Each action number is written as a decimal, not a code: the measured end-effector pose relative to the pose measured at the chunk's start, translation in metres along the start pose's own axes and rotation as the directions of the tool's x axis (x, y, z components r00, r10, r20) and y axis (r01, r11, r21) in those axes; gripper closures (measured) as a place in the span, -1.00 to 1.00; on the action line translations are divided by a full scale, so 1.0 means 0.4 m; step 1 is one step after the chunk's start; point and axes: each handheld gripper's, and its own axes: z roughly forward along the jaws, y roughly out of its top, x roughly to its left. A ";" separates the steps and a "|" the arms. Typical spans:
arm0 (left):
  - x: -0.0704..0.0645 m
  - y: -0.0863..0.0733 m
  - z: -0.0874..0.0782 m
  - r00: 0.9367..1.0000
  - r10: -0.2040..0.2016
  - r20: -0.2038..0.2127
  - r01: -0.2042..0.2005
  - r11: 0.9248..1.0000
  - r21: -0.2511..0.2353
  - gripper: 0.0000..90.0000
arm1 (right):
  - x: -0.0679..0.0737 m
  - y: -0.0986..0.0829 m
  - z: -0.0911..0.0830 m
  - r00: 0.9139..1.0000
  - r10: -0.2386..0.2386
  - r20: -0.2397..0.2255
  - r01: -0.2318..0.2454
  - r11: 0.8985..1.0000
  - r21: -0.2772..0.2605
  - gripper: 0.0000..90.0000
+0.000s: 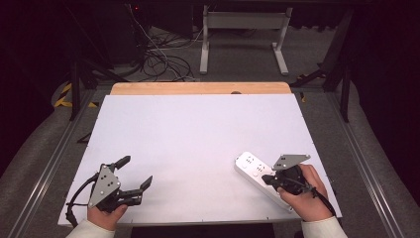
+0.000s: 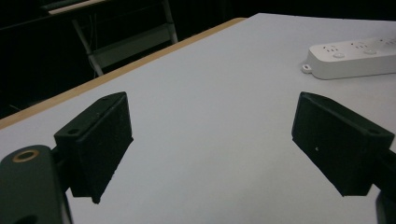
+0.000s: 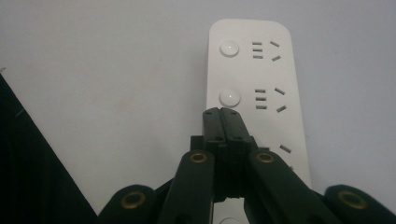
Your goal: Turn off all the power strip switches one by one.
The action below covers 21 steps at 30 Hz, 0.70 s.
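Note:
A white power strip (image 1: 257,176) lies at the front right of the white table (image 1: 198,134), with round buttons and socket slots on top (image 3: 254,88). My right gripper (image 1: 270,179) is over the strip, its jaws pressed together with nothing between them (image 3: 223,114), tips just below the second button. My left gripper (image 1: 134,172) rests at the front left with its jaws wide apart and empty (image 2: 210,135). From the left gripper view the power strip (image 2: 355,58) lies far off at the upper right.
A wooden strip (image 1: 200,88) edges the table's far side. Beyond it stand a white metal frame (image 1: 242,37) and tangled cables (image 1: 158,54) on the floor. Metal rails (image 1: 47,168) run along both sides of the table.

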 end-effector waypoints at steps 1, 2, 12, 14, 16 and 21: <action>0.000 0.000 0.000 1.000 -0.001 0.000 0.001 1.000 -0.001 -0.71 | -0.004 0.000 0.004 1.000 0.005 0.002 -0.005 1.000 0.004 1.00; 0.000 0.000 0.001 1.000 -0.001 0.001 0.001 1.000 -0.001 -0.71 | -0.006 0.000 0.006 1.000 0.007 0.002 -0.007 1.000 0.005 1.00; 0.000 0.000 0.000 1.000 0.002 0.001 -0.002 1.000 -0.001 -0.72 | -0.018 -0.013 0.024 1.000 0.021 0.004 -0.022 0.999 0.031 1.00; 0.000 0.000 0.000 1.000 -0.001 0.001 0.001 1.000 -0.001 -0.71 | -0.020 -0.014 0.026 1.000 0.024 0.003 -0.024 0.999 0.038 1.00; 0.000 0.000 -0.001 1.000 0.000 0.001 0.000 1.000 0.000 -0.71 | -0.020 -0.015 0.029 1.000 0.025 0.004 -0.025 0.999 0.043 1.00; 0.000 0.000 -0.001 1.000 0.000 0.000 0.000 1.000 -0.002 -0.71 | -0.020 -0.015 0.034 1.000 0.023 0.001 -0.023 0.998 0.058 1.00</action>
